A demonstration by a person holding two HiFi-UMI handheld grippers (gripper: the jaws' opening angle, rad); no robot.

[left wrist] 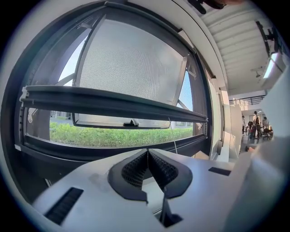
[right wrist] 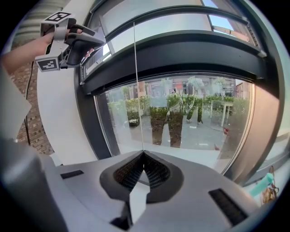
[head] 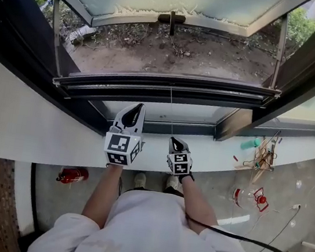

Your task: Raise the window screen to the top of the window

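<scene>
The window screen's dark bottom rail (head: 169, 89) runs across the window opening, part of the way up; in the left gripper view this rail (left wrist: 113, 102) crosses the picture, with grass showing under it. A thin pull cord (head: 169, 109) hangs from the rail. My right gripper (head: 174, 141) is shut on the cord (right wrist: 136, 90), which runs straight down into its closed jaw tips (right wrist: 143, 152). My left gripper (head: 136, 109) is raised near the rail, to the left of the cord, shut with nothing in it (left wrist: 148, 151). The right gripper view shows it high at the left (right wrist: 102, 43).
Beyond the rail an outward-opened window pane with a dark handle (head: 171, 19) hangs over bare ground. A white sill (head: 39, 134) runs below, with tools and a teal object (head: 250, 144) on its right end. A red fire extinguisher (head: 73, 175) lies on the floor.
</scene>
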